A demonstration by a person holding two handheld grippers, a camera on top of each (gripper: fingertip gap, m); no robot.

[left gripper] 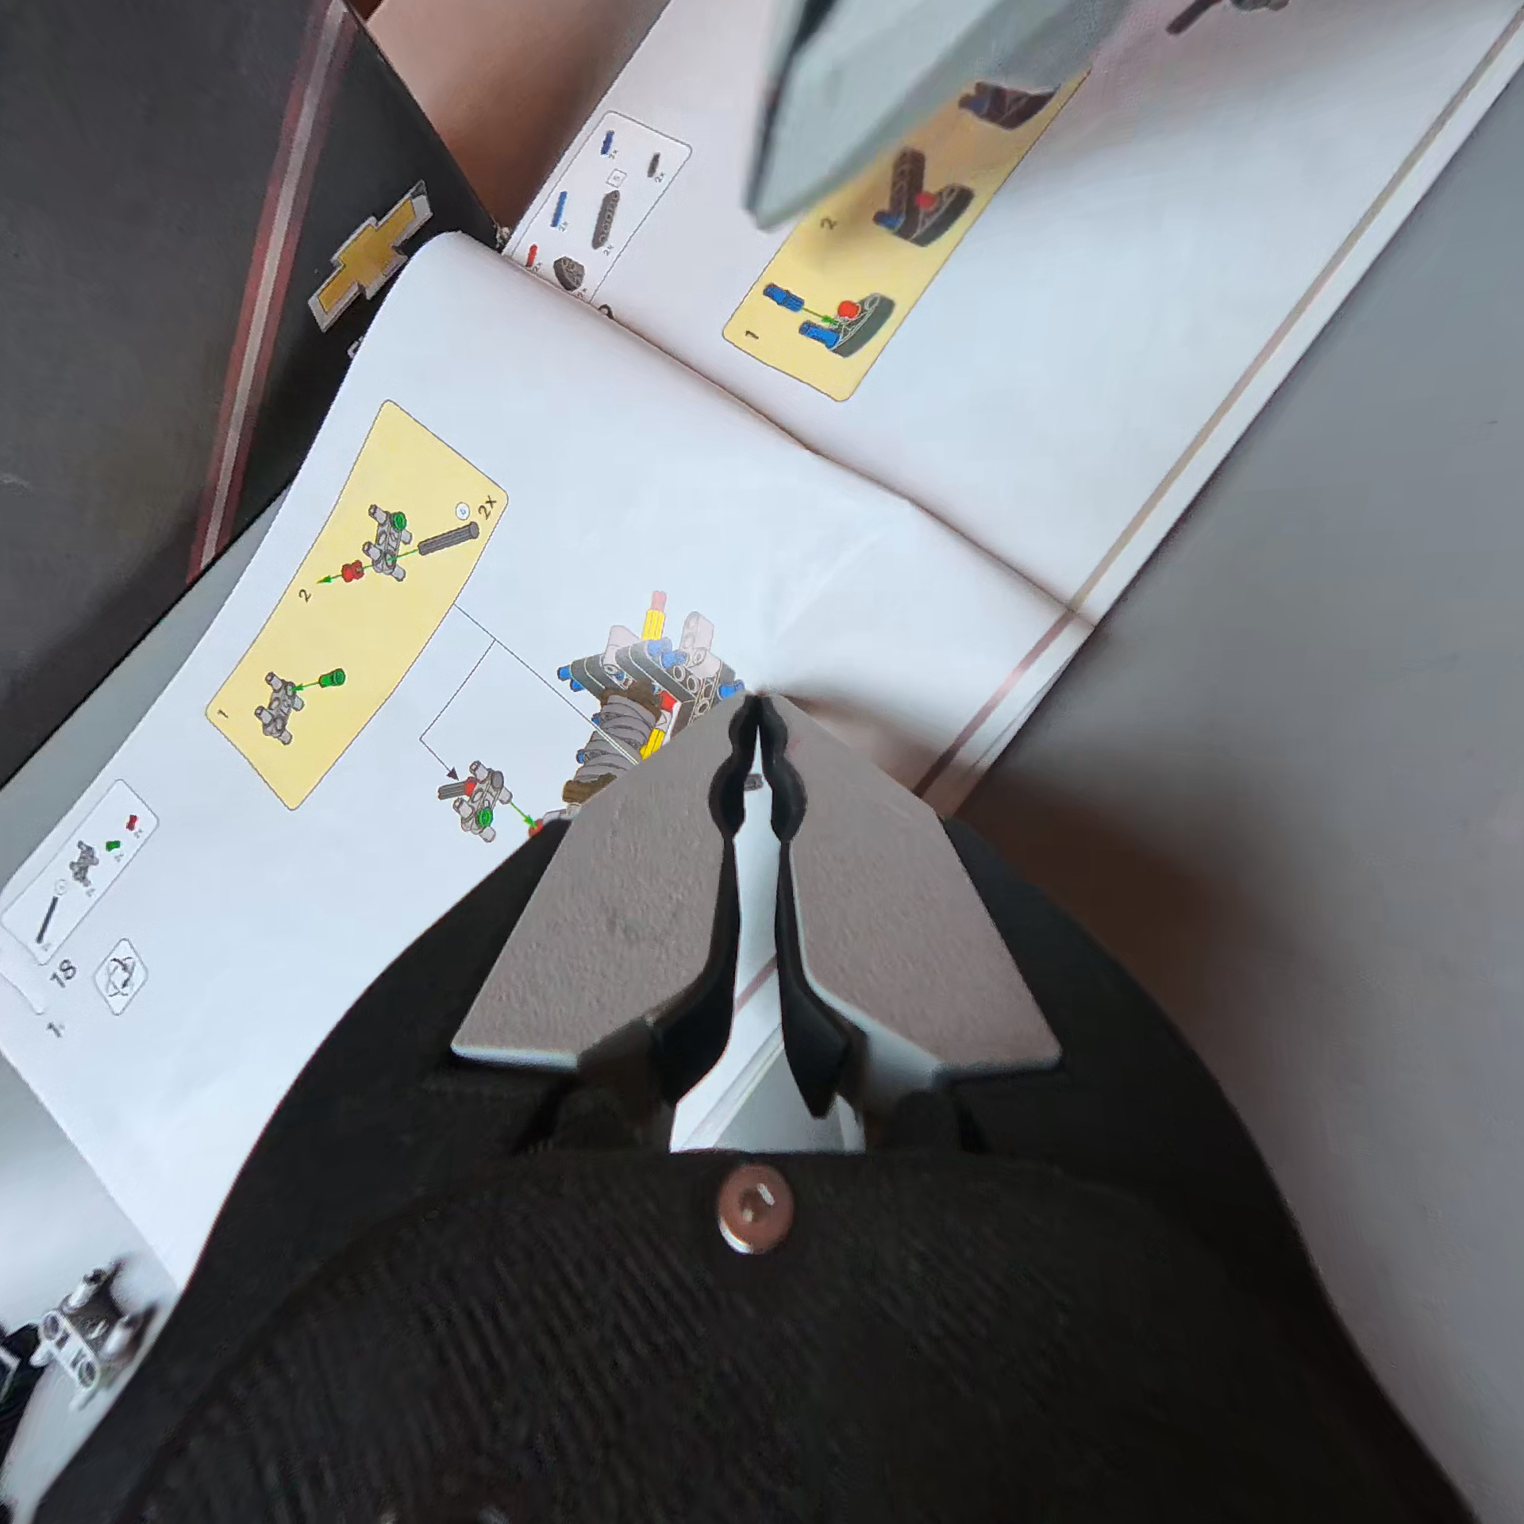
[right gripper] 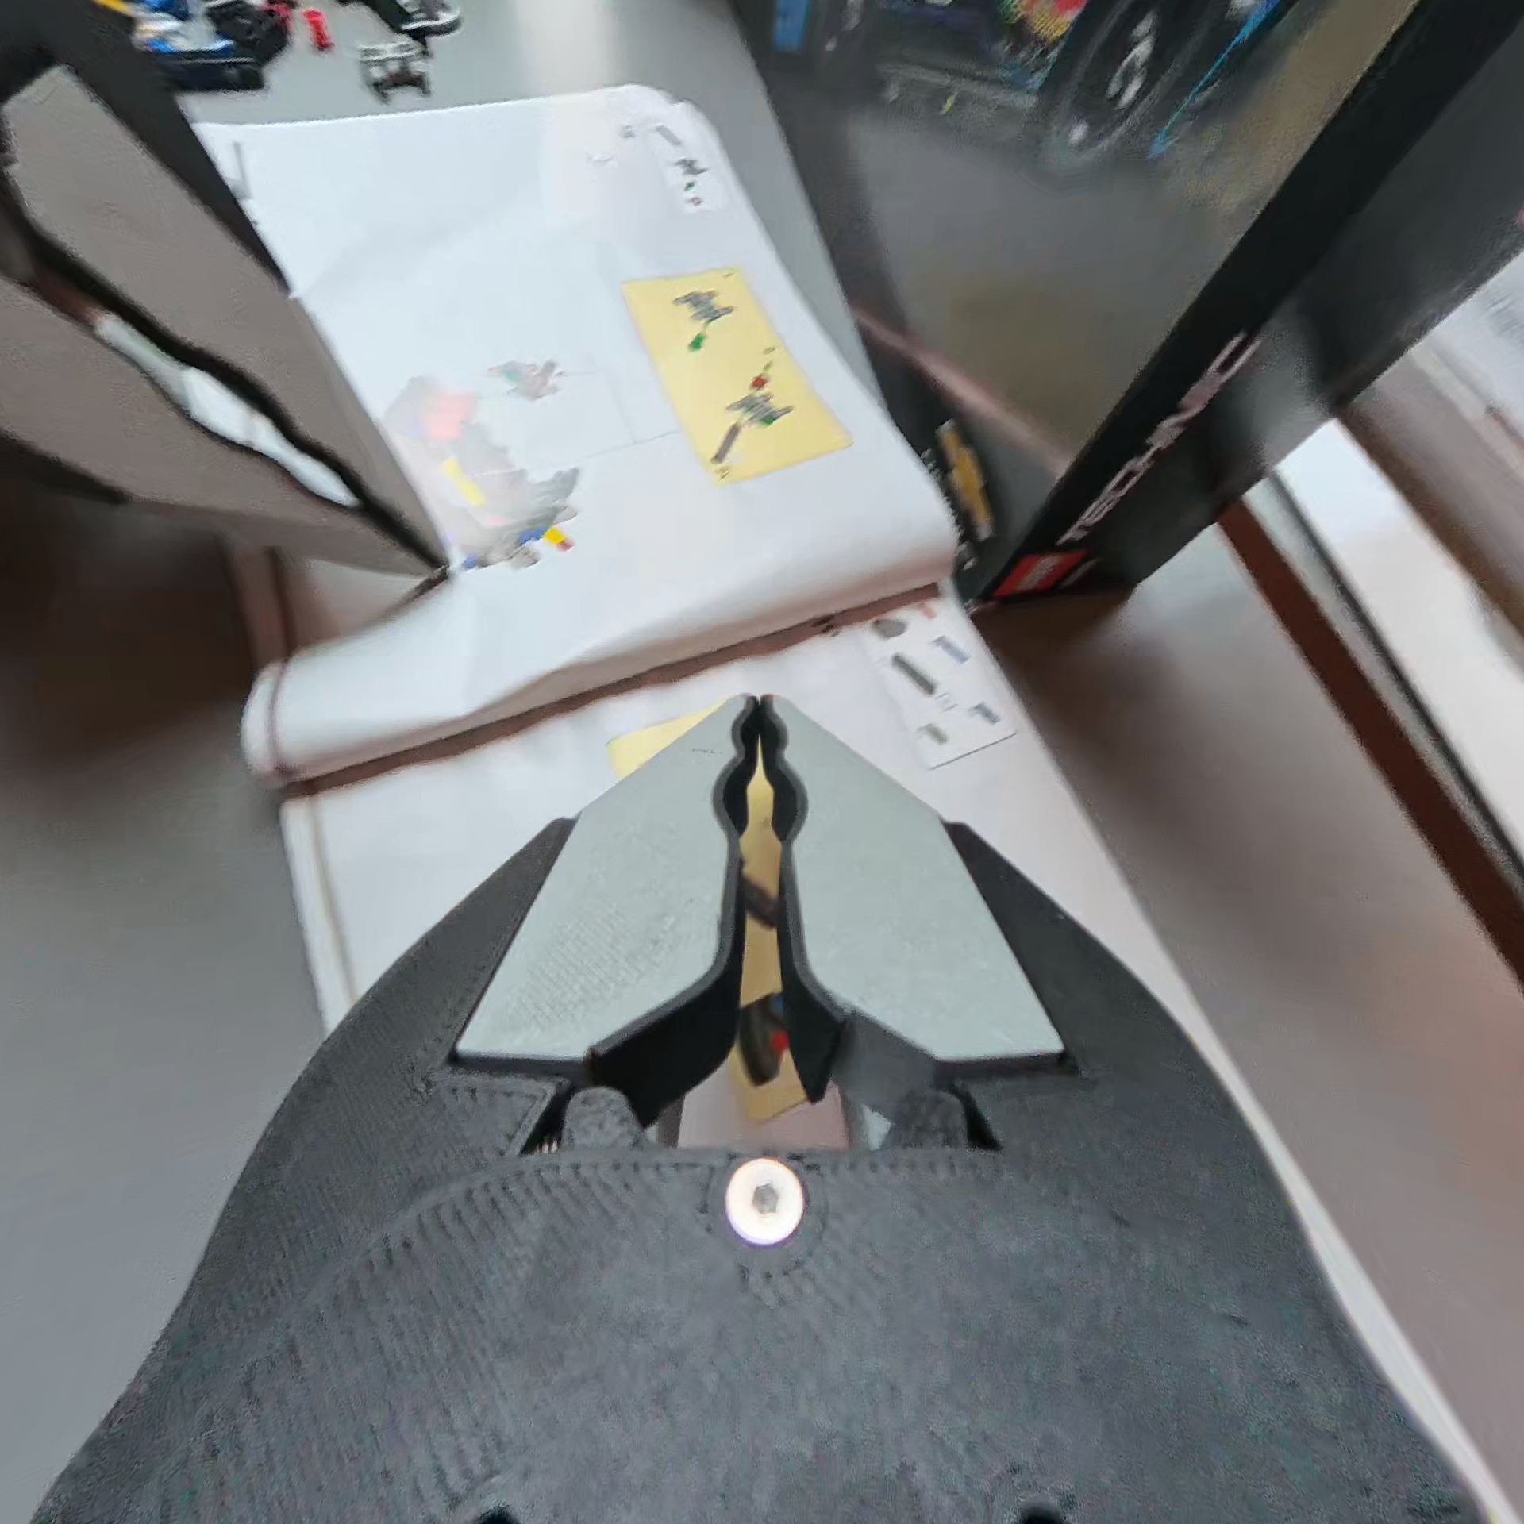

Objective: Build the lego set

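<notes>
An open instruction booklet (left gripper: 742,511) lies on the grey table (left gripper: 1319,660). My left gripper (left gripper: 757,703) is shut with its tips on the left page (right gripper: 577,247), close to the page's edge. The paper puckers around the tips and the page bows upward, so it looks pinched. In the right wrist view the left gripper (right gripper: 437,565) comes in from the upper left. My right gripper (right gripper: 759,701) is shut and empty, just above the other page (right gripper: 495,825) near the spine. It shows blurred at the top of the left wrist view (left gripper: 866,107).
A black set box (left gripper: 165,289) stands beside the booklet; it also shows in the right wrist view (right gripper: 1237,371). A small grey and black Lego assembly (left gripper: 82,1328) lies by the page corner. Loose Lego parts (right gripper: 247,33) lie beyond the booklet. Tip to tip, the grippers are about 11 cm apart.
</notes>
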